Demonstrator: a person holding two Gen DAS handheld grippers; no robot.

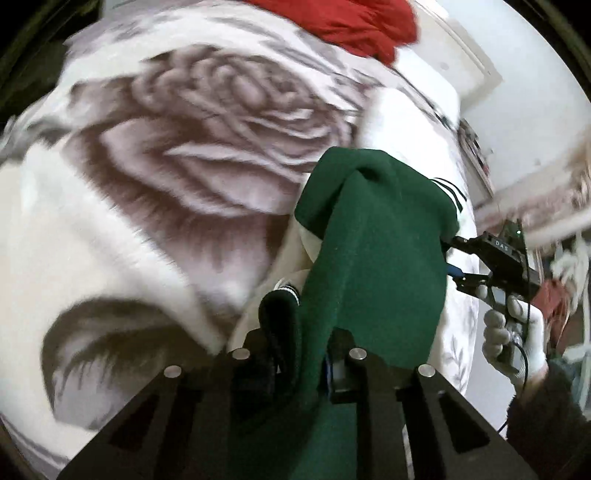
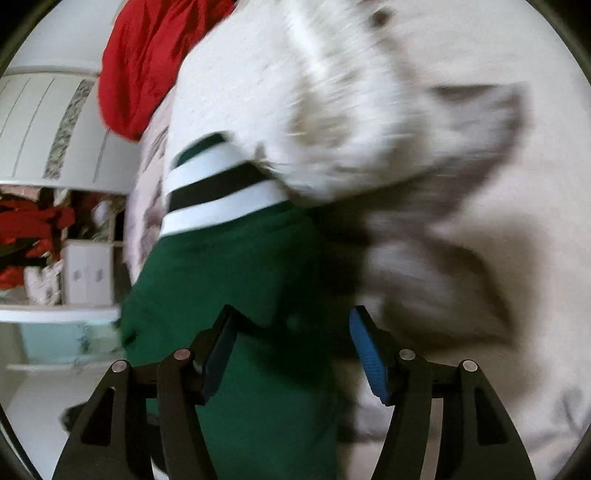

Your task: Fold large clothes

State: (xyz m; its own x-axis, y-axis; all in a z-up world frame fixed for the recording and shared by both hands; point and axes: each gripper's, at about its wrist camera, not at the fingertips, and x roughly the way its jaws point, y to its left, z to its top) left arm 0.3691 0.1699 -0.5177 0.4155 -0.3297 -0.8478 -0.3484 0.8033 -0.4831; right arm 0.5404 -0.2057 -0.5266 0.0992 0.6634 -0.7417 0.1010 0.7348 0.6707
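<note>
Spread over the bed is a pale blanket [image 1: 155,155] printed with a big grey rose, and a heap of red cloth [image 1: 354,22] sits at its far edge, with white cupboards beyond. Above the blanket hangs a dark green garment [image 1: 373,236] with white and black striped trim [image 2: 218,195], lifted clear of the bed between the two tools. The left gripper [image 1: 299,354] is clenched on a bunch of the green cloth, which runs down between its fingers and over the body of the tool. The right gripper [image 2: 291,354] has its jaws standing apart in its own view, blue pads [image 2: 369,358] showing, with green cloth lying between them but not pinched so far as one can see; in the left view its tips are buried in the cloth, so whether it has any hold there cannot be told. A gloved hand [image 1: 513,332] works its trigger. Both views are smeared with motion. As for progress, the garment looks bunched and draped rather than laid flat, and no neat fold shows anywhere, so the work seems to be at an early stage: spreading it on the blanket and folding it remain.
</note>
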